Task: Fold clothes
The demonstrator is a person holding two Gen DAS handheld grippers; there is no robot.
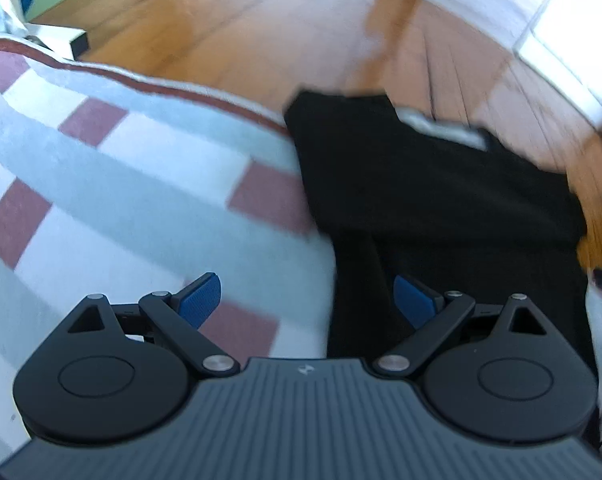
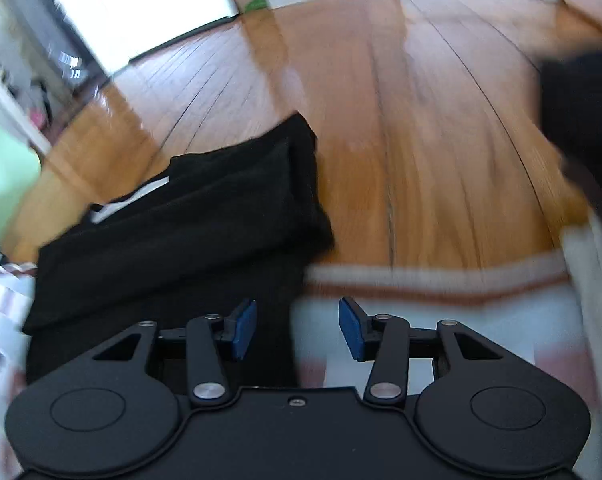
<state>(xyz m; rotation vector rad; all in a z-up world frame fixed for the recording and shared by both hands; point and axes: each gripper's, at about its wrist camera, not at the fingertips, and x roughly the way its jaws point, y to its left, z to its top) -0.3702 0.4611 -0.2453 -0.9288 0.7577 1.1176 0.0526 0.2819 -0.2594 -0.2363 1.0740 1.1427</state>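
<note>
The left gripper has its blue-padded fingers spread wide with nothing between them; one pad hangs over a checked blanket, the other over a black garment. The only marking to be read on either tool is a small pale logo on the ribbed grey body of the left gripper, too small to make out as letters. The right gripper also holds its fingers apart and empty, though set narrower than the left pair, and it hovers above the line where the black cloth meets the blanket's pale surface. The black garment lies folded into a thick, roughly rectangular bundle, resting on the blanket at its far edge and reaching past the brown-trimmed border toward the wooden floor. A white strip, perhaps a label or print, shows on the garment's far side in both views, but motion blur keeps any writing on it from being read. The blanket is pale blue-grey and white with dull red squares, and its border runs along the floor boards. In the right wrist view a second dark mass sits blurred at the right edge, and what it is cannot be told. Bright windows or doors lie beyond the floor.
</note>
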